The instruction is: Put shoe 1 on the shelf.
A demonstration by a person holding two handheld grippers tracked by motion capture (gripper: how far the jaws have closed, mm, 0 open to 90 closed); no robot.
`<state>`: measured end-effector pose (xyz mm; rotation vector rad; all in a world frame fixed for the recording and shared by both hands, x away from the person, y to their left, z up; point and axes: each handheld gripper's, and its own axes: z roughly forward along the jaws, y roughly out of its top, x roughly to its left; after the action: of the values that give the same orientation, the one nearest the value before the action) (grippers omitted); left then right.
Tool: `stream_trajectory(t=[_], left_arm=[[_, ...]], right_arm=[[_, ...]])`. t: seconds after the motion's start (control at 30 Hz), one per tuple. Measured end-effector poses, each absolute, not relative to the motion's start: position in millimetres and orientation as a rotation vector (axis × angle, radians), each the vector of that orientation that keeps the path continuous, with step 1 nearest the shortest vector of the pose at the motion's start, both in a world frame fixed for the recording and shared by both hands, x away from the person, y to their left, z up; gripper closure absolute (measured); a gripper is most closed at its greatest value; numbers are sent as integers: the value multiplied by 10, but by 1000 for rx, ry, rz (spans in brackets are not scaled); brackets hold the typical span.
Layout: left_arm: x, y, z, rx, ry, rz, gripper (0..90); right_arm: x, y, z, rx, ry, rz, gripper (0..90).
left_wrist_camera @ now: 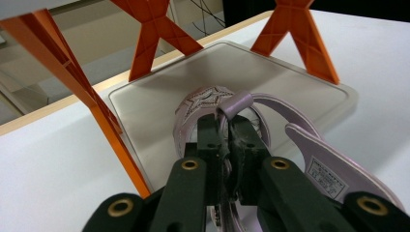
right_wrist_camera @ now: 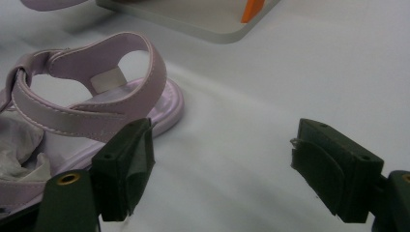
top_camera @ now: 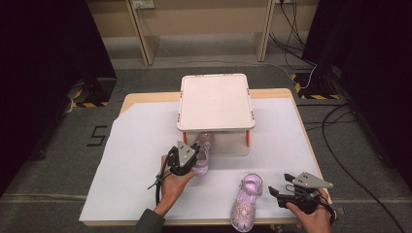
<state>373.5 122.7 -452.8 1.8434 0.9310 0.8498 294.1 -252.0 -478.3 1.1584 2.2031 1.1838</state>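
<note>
Held sandal: pale purple, star on the toe, strap pinched between the left gripper jaws, which are clamped tight on it. Toe already over the lower shelf of the small white rack, between its orange legs; heel end hangs out past the shelf's front edge. In the high view this sandal sits at the rack's front left corner, the left gripper just beside it.

Second sandal: lies flat on the white table cover near the front edge, right of centre. Right gripper just beside its heel, jaws standing wide apart, nothing between them; from its own camera the sandal's heel strap lies beyond its left jaw.

Progress, as judged: first sandal partly shelved, not yet released. Second untouched, pickup and placing left.
</note>
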Motion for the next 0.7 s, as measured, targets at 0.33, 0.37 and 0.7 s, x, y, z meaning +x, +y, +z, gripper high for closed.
stream_trajectory(t=[0.33,0.37,0.7], left_arm=[[3930,1146,-4622,1853,960,907,840],[3954,1145,-4631,1851,968,912,840],[4080,1092,-4691,1858,991,920,823]], right_arm=[[2939,-2518,-4783,1157,2206,1185,229],[2940,-2518,-4784,1153,2206,1185,229],[2943,-2517,-4789,1150,2213,1181,229]])
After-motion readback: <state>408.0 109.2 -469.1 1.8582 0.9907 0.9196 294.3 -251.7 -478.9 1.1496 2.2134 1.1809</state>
